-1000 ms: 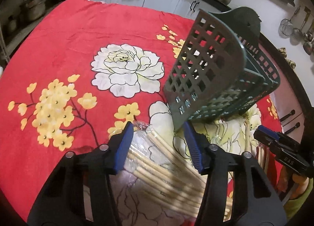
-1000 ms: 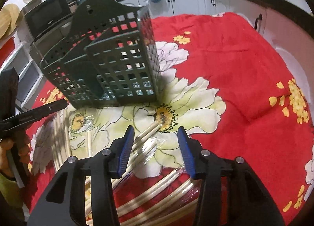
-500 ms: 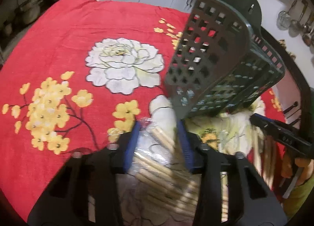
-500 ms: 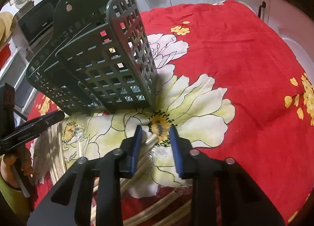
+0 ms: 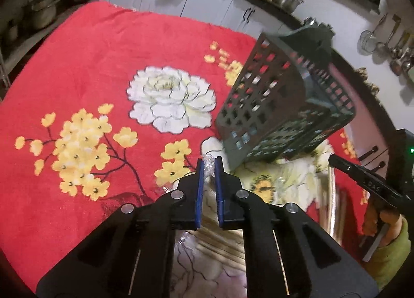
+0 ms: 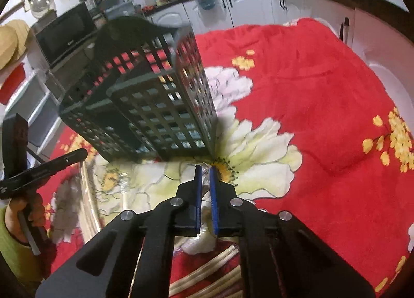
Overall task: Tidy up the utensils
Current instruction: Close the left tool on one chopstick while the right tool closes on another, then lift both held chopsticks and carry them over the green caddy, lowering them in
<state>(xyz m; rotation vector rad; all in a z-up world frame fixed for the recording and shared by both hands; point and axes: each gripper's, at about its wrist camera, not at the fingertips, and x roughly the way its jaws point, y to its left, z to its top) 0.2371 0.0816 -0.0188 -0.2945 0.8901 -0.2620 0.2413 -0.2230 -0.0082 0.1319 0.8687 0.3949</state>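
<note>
Both hand-held grippers have closed, pinching pale chopsticks in crinkled clear wrap.

Basket on tablecloth, chopstick packet just before it

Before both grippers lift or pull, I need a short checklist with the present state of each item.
1. Left gripper shut on the clear wrapper: ok.
2. Right gripper shut on the wrapper: ok.
3. Chopsticks inside the wrapper: cannot tell.
4. Green holder upright on the red cloth: ok.
5. Holder compartments free: cannot tell.
</note>
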